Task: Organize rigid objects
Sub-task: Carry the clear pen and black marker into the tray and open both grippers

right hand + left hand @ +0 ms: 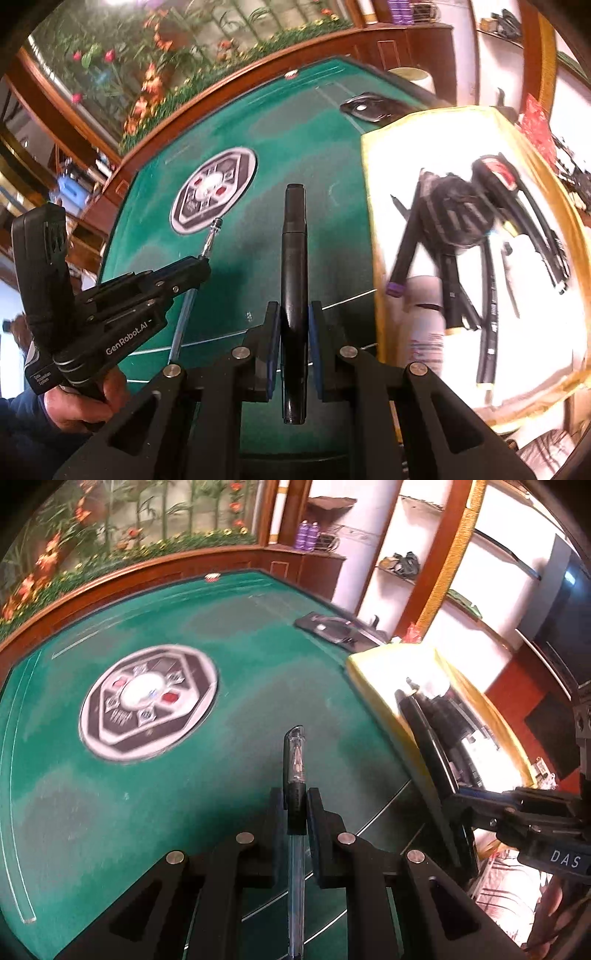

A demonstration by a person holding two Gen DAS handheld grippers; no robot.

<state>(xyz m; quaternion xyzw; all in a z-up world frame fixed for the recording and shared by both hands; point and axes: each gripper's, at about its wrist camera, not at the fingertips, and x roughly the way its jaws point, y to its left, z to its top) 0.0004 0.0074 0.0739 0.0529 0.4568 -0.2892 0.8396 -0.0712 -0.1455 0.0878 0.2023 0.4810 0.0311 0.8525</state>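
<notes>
My left gripper (pixel 295 808) is shut on a clear ballpoint pen (pixel 294 760) with a black cap, held above the green felt table (pixel 221 664). It also shows in the right wrist view (pixel 199 266), with the pen (pixel 210 240) sticking out. My right gripper (pixel 294 325) is shut on a black marker (pixel 294 266), held over the table left of a yellow-rimmed box (pixel 373 221). In the left wrist view the right gripper (pixel 458 805) holds the marker (pixel 428 760) beside the box (pixel 373 686). The box holds several pens, markers and a black round object (pixel 458 218).
A round printed emblem (pixel 147 701) lies mid-table. A black flat device (pixel 332 627) lies at the far right edge. A small red-and-white item (pixel 212 577) sits at the far edge. A wooden rail, plants and shelves surround the table.
</notes>
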